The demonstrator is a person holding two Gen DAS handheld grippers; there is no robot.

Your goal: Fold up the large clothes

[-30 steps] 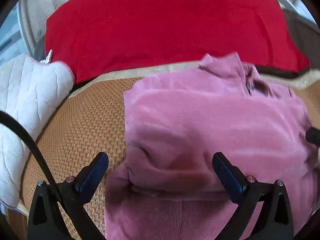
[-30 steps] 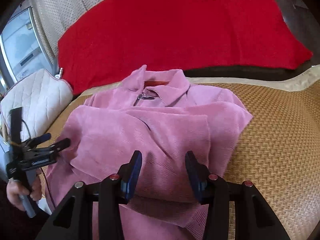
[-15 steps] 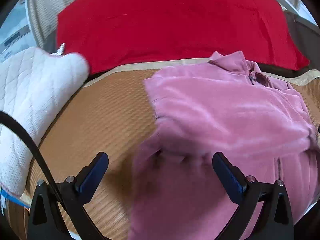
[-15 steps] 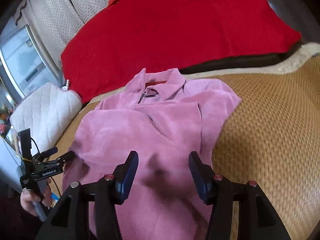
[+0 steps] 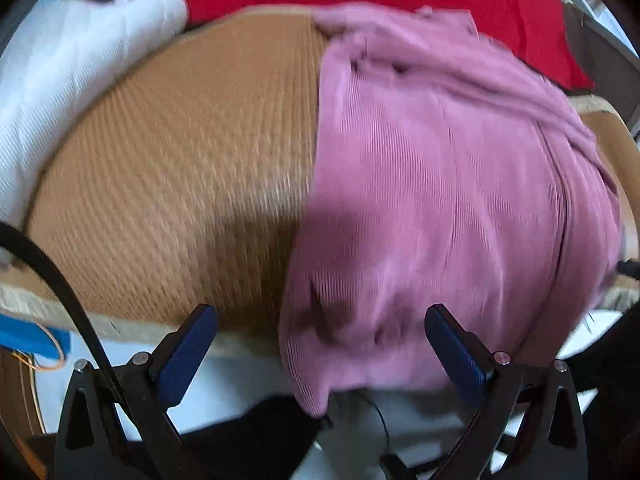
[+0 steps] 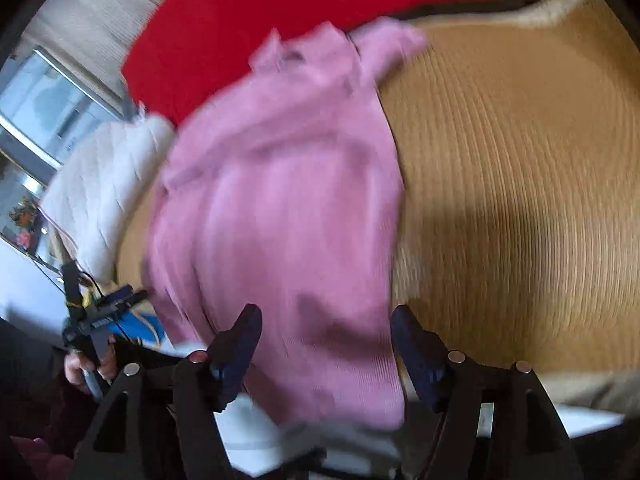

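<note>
Pink ribbed corduroy jacket [image 5: 432, 184] lies on woven tan mat [image 5: 180, 160], hem over the near edge. Left gripper [image 5: 320, 344] and right gripper [image 6: 326, 346] both gape, empty. Only the right view shows the person's left hand [image 6: 86, 366]; white quilted cushion [image 5: 60, 76] and red blanket [image 6: 224, 28] behind.

Both wrist cams sit low and close at the bed's near edge, both looking across the same pink corduroy jacket [image 5: 432, 184] [image 6: 288, 208].

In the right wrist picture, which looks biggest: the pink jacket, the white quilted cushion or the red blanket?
1. pink jacket, though it lies nearest the camera
2. red blanket, partly hidden
3. white quilted cushion
</note>
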